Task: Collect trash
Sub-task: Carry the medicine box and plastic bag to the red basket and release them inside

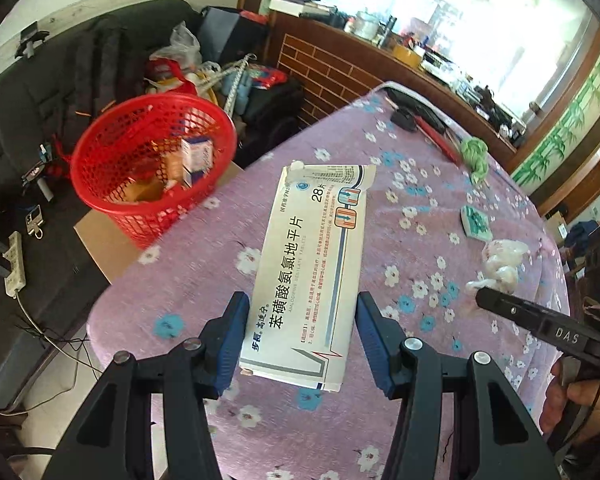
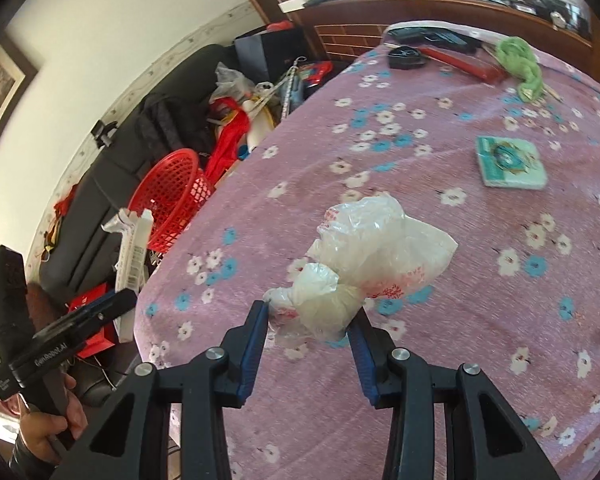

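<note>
1. Left wrist view: the left hand-held gripper (image 1: 302, 330) pinches the near end of a white medicine box (image 1: 312, 268) above the flowered counter (image 1: 380, 208); its long axis runs near to far, far end toward the red basket (image 1: 152, 168) at far left.
2. Right wrist view: the right hand-held gripper (image 2: 310, 320) pinches a crumpled plastic bag (image 2: 364, 260), which trails far-right over the counter.

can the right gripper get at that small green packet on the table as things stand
Probably not yet: the right gripper is shut on a crumpled plastic bag. The path over the tablecloth to the green packet looks free.
</note>
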